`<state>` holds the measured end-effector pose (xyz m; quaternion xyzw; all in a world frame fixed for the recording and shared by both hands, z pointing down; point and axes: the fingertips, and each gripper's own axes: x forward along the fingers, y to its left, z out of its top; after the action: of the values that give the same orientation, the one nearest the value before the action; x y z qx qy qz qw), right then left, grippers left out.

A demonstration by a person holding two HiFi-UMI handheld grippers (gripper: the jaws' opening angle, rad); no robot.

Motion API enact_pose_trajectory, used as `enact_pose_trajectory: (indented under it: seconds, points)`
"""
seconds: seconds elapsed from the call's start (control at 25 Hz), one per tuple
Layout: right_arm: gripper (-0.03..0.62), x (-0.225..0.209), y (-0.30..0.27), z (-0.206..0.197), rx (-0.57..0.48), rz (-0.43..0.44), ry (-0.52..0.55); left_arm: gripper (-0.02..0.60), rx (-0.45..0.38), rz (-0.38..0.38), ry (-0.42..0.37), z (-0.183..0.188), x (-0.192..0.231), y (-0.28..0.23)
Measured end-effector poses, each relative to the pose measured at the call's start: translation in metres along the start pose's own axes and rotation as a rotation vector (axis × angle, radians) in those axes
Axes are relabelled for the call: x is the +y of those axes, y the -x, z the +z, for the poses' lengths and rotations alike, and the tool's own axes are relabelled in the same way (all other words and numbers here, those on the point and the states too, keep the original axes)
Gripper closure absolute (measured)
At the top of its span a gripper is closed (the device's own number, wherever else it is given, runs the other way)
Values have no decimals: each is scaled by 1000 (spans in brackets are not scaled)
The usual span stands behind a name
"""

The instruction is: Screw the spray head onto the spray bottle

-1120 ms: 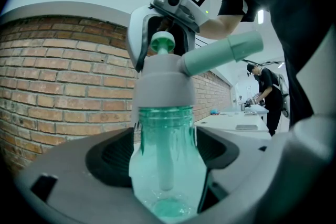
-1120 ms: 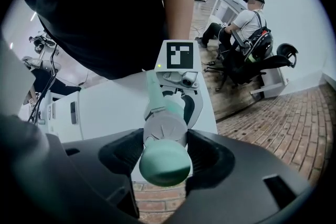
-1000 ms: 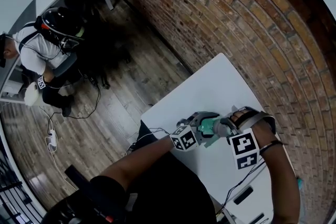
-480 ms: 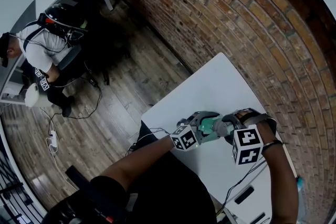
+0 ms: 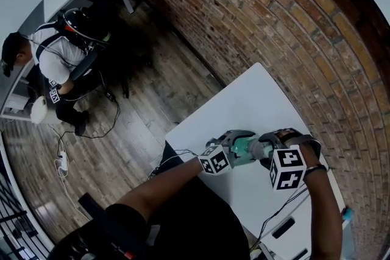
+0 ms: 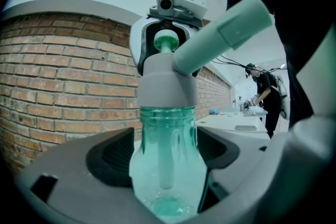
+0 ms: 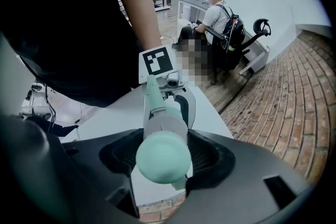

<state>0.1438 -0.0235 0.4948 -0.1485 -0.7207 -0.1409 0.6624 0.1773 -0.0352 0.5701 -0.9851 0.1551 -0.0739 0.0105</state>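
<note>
Spray head (image 5: pixel 262 148) sits on the bottle (image 5: pixel 245 145) above the worktop (image 5: pixel 244 100), between left gripper (image 5: pixel 239 144) and right gripper (image 5: pixel 269 146). Left gripper view: fingers (image 6: pixel 113 157) clamped on the bottle. Right gripper view: fingers clamped on the spray head.

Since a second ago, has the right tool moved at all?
Yes, slightly. Against the table corner, the right tool has twisted on the spray head, its marker cube edging up toward the brick wall.

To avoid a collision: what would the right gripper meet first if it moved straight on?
Probably the left gripper, holding the spray bottle, directly beyond the spray head that the right gripper grips; depth is unclear.
</note>
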Motion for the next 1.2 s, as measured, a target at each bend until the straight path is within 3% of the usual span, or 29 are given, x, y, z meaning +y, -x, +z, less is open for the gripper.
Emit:
enact_pose_trajectory:
  seconds: [0.28, 0.96, 1.2]
  points:
    - [329, 4, -2, 4, 23, 1, -41, 216, 11, -34, 5, -2, -6, 3]
    - [329, -3, 2, 3, -9, -39, -361, 216, 26, -91, -11, -2, -8, 4]
    - [322, -3, 2, 6, -39, -61, -367, 216, 8, -83, -24, -1, -5, 2]
